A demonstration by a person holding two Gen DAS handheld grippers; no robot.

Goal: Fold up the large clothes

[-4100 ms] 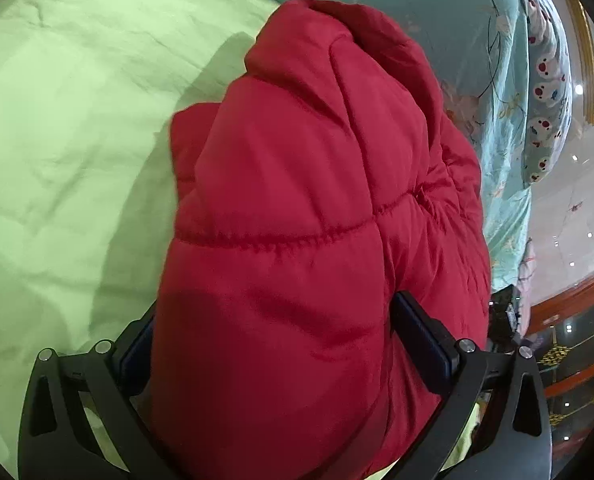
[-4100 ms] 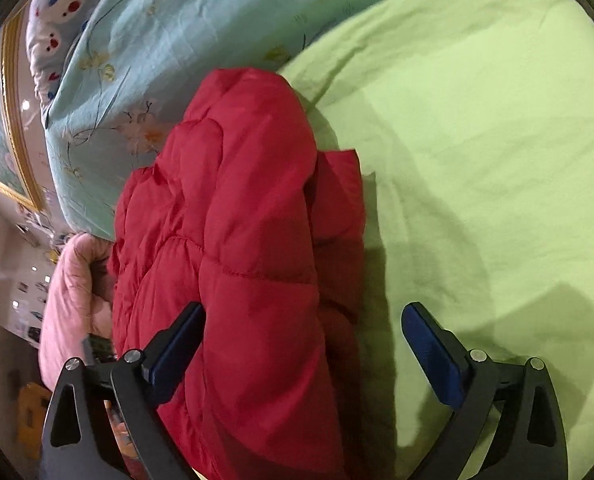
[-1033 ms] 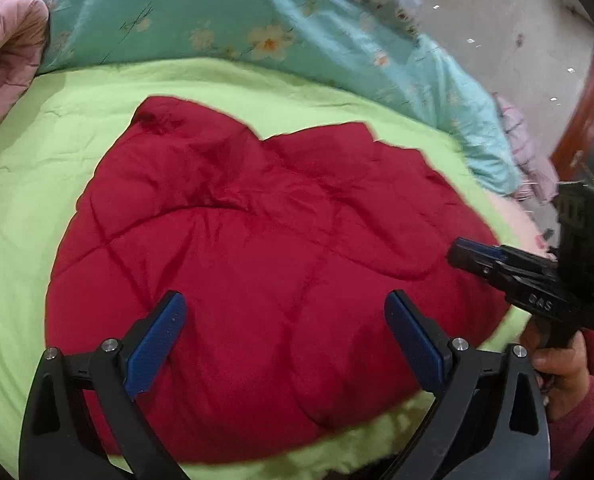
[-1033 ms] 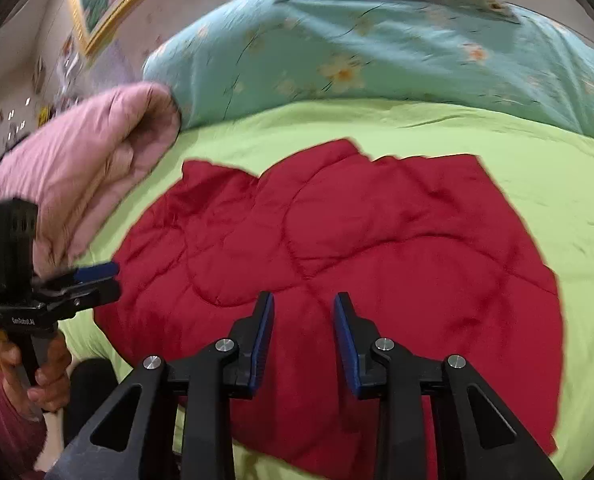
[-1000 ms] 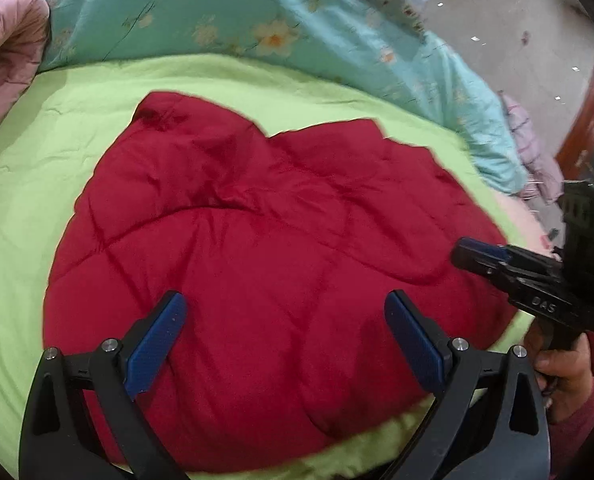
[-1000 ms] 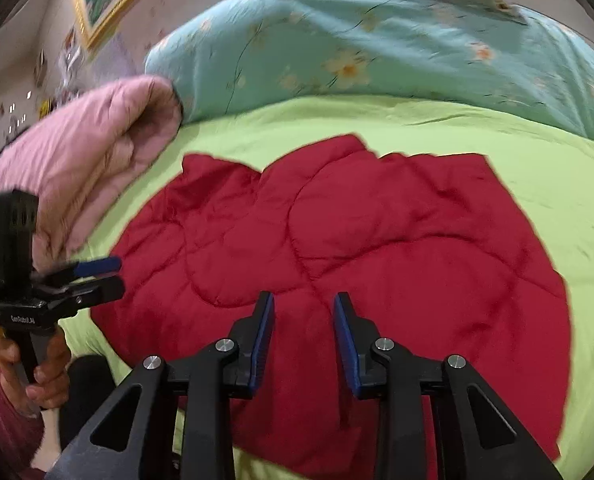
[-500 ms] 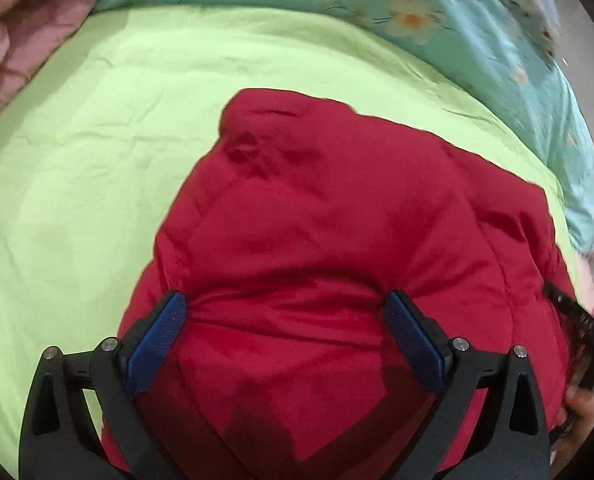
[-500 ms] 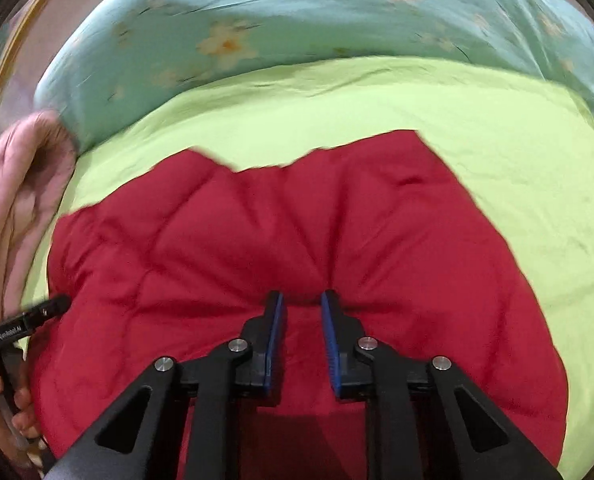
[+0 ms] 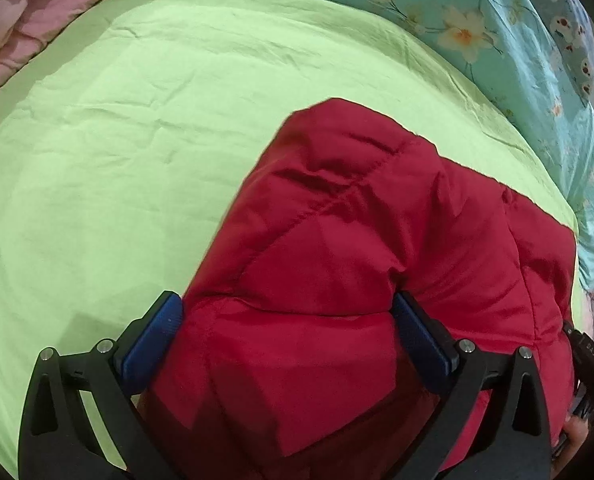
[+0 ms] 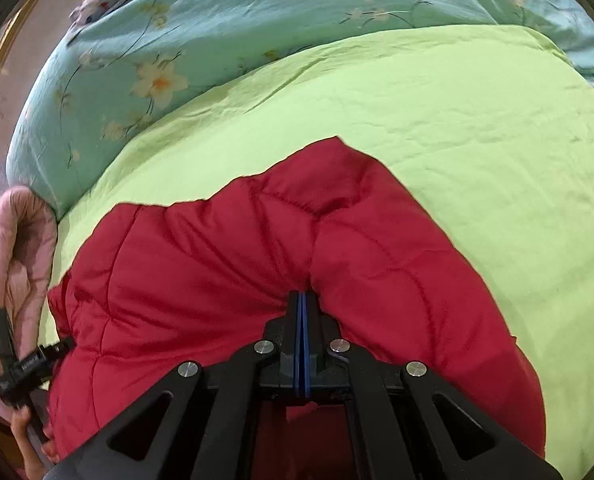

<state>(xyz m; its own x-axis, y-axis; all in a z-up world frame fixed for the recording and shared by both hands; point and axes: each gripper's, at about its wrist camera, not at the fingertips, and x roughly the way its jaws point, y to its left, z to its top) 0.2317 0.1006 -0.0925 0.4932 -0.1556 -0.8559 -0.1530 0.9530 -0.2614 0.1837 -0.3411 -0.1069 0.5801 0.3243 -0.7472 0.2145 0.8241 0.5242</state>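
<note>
A red quilted puffer jacket [image 9: 361,264] lies folded on the light green bedsheet [image 9: 137,140]. My left gripper [image 9: 289,332] is open, its blue pads on either side of a thick fold of the jacket at its left end. In the right wrist view the jacket [image 10: 217,264] spreads across the lower half. My right gripper [image 10: 301,300] is shut, its pads pressed together and pinching the jacket's near edge at a crease. The left gripper shows at the jacket's left end in the right wrist view [image 10: 37,356].
A teal floral quilt [image 10: 217,32] is bunched along the far side of the bed. A pink padded garment [image 9: 37,20] lies at the left edge, also in the right wrist view [image 10: 13,264]. Bare green sheet [image 10: 477,140] extends beyond and right of the jacket.
Both grippers have moved down onto the jacket. The right jaws closed from a narrow gap to fully shut on the fabric. The left gripper came in around the jacket's left end.
</note>
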